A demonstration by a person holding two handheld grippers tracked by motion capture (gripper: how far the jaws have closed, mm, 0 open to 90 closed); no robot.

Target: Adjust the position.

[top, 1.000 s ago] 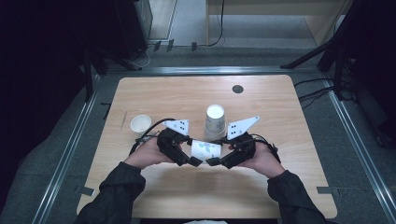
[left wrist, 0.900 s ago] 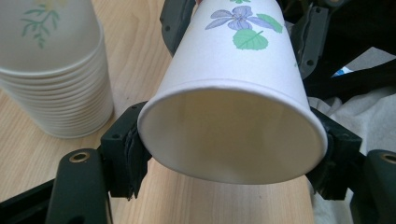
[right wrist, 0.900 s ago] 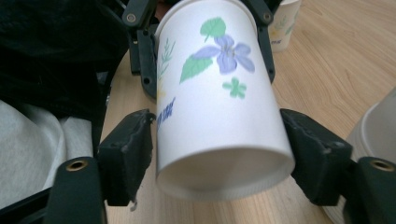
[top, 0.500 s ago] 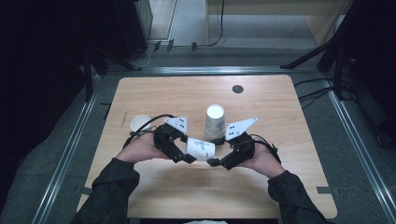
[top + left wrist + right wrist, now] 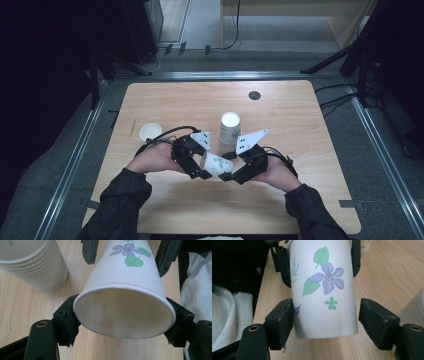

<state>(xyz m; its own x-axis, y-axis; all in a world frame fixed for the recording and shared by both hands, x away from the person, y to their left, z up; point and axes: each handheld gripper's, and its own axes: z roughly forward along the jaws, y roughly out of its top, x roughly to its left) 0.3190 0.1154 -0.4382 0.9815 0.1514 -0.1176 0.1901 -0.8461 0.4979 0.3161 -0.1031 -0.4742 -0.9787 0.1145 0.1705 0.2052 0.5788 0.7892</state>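
Clearly the left claw (image 5: 204,173) pinches the flowered paper cup (image 5: 216,164) at its open rim, holding it sideways above the bench (image 5: 310,150). At its base, the right claw (image 5: 226,176) stands spread, one jaw touching. Light and easily crushed, it wants gentle grip near the stiffer rim.

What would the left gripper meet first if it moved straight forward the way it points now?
The paper cup itself, whose wide rim the left gripper already clamps. Just beyond, along the cup, come the jaws of the right gripper at the cup's base, so the way looks blocked.
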